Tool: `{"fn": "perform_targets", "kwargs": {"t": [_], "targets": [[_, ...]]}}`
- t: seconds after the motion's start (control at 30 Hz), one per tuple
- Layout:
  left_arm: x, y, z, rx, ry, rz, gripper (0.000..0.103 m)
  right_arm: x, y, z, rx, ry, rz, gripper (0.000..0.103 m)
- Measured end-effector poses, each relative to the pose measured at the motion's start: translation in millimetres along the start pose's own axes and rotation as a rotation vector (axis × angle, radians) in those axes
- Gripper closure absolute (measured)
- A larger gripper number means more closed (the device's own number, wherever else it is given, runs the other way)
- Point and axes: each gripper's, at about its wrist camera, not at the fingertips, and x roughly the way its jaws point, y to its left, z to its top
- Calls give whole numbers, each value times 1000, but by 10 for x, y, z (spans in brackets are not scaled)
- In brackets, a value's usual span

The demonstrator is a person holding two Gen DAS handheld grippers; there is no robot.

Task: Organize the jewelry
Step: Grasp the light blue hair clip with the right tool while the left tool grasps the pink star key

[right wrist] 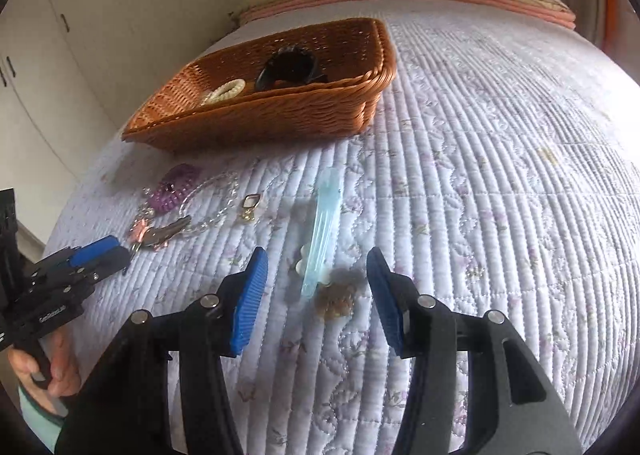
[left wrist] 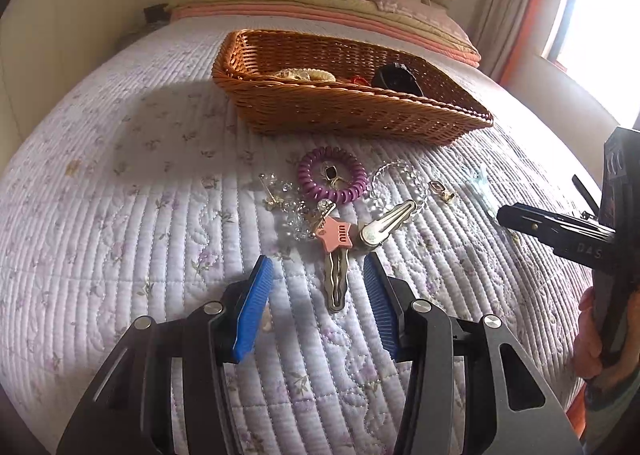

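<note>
Jewelry lay scattered on a quilt (left wrist: 140, 183) in front of a wicker basket (left wrist: 320, 111). Left gripper (left wrist: 318, 275) hung low over the quilt, jaws partly open and holding nothing; a wavy hair clip with a pink star (left wrist: 338, 235) lay between its blue pads (left wrist: 252, 315), untouched. Just past it: a silver clip (left wrist: 384, 223), a purple coil tie (left wrist: 332, 179), a clear bead bracelet (left wrist: 396, 183), small crystal earrings (left wrist: 280, 191), and a gold earring (left wrist: 440, 191) further right. Right gripper (right wrist: 316, 283) likewise stood partly open and empty, straddling the near end of a pale blue clip (right wrist: 324, 231); a small brown piece (right wrist: 338, 299) lay beside that end. Basket held a black claw clip (right wrist: 288, 69) and a cream scrunchie (right wrist: 224, 91). A hand (right wrist: 44, 367) gripped the left tool's handle at the right view's left edge.
</note>
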Motion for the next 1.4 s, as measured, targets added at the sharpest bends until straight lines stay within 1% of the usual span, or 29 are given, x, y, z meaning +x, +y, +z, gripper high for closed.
{"fn": "perform_targets", "kwargs": {"t": [0.03,0.1,0.13,0.23,0.3,0.33,0.4,0.43,0.47,0.5,0.53,0.6,0.8,0.93,1.03,1.23,1.4], "targets": [[-5,-3,0,2,-3,1,58,-4,32,15,-1,-17,-21,55],[-6,-6,9,3,-7,3,59,32,95,60,-15,-28,-63,62],[0,-3,14,-2,-7,3,59,72,103,86,-15,-20,-75,66],[28,0,47,-7,-8,5,63,168,45,128,21,-8,-79,68],[54,-41,58,6,-6,12,67,195,30,134,22,-4,-93,68],[69,-77,60,19,-4,24,67,212,38,135,15,-6,-107,69],[91,-151,50,55,-2,62,68,235,83,138,-8,-12,-140,74],[97,-194,39,75,-5,85,70,242,100,134,-17,-13,-155,82],[106,-224,32,90,-7,104,82,248,111,128,-24,-14,-157,85],[117,-239,31,97,-3,110,91,246,124,125,-31,-20,-164,87],[120,-253,28,103,-3,118,91,241,142,122,-36,-22,-165,94],[99,-262,25,107,-11,116,91,230,148,113,-42,-27,-159,94],[-23,-228,5,92,-45,74,91,178,100,106,-23,-32,-113,94],[-37,-230,-3,82,-49,57,91,165,120,99,-28,-33,-101,94],[-89,-219,-8,81,-68,45,91,111,126,78,-30,-38,-87,94],[-255,-248,29,77,-131,15,91,-82,141,26,-21,-78,-15,94],[-442,-295,173,83,-208,6,91,-264,214,56,-15,-110,28,94]]}}
